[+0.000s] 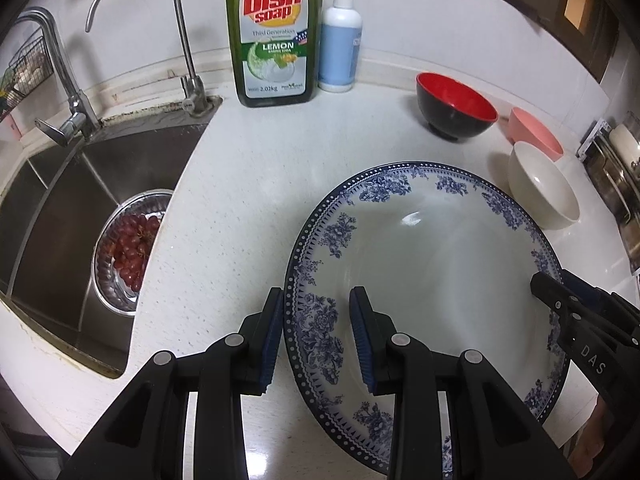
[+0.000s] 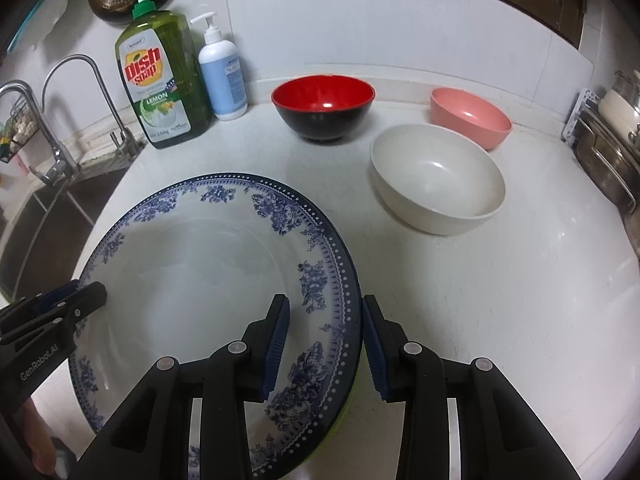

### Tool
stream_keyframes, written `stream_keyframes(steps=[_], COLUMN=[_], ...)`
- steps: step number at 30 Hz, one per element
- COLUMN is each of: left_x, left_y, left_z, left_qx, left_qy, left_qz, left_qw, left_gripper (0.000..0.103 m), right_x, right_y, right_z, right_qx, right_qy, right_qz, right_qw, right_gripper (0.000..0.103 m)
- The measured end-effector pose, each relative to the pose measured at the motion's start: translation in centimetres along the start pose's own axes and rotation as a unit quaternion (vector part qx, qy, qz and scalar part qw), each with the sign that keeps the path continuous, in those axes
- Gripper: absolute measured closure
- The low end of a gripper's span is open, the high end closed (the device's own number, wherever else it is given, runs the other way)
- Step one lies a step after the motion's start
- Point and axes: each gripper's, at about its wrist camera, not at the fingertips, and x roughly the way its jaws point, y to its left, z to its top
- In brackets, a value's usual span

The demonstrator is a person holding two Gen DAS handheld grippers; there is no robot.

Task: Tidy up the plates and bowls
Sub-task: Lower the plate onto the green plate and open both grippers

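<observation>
Three empty bowls stood at the back of the white speckled countertop (image 2: 500,288): a round bowl, black outside and red inside (image 2: 323,107), a pink plastic bowl (image 2: 471,117) and, just in front of that one, a cream bowl (image 2: 437,178). A round metal basin (image 1: 120,248) in the steel sink (image 1: 60,200) held red grapes (image 1: 130,246). Behind stood a green dish-soap bottle (image 1: 274,32) and a white-and-blue pump bottle (image 1: 340,48) (side by side against the wall). The wide white plate with blue floral rim (image 2: 208,280) sat near the counter's front edge, between both grippers. The left gripper (image 1: 316,336) straddled its left rim, one finger outside and one over the plate's inner face, jaws narrow, clamped on the rim. The right gripper (image 2: 326,344) gripped the right rim likewise. A yellow-green edge showed beneath the plate there; what it belonged to could not be told.
</observation>
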Motion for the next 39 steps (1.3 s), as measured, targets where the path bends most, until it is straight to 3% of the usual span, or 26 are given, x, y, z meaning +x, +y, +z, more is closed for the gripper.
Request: stream_keyframes(steps=[35,37,39], left_x=[1.9,1.5,1.2], left_y=[-0.6,-0.8,-0.9], left_z=[-0.6,-0.5,-0.4], left_qx=[-0.005,0.001,0.004], left_qy=[0.043,0.035,0.027], left_qz=[0.018,0.020,0.024], left_qw=[0.9989,0.9992,0.9994], left_gripper=[0.069,0.065,0.051], right_x=[2.3,2.3,2.2], right_y=[-0.1,-0.2,-0.3], right_z=[-1.0,-1.0,-1.0], right_qx=[-0.003,-0.002,0.000], right_qy=[0.050,0.050,0.049], right_qz=[0.008,0.010,0.017], right_qw=[0.999,0.999,0.999], right_gripper=[0.063,0.062,0.056])
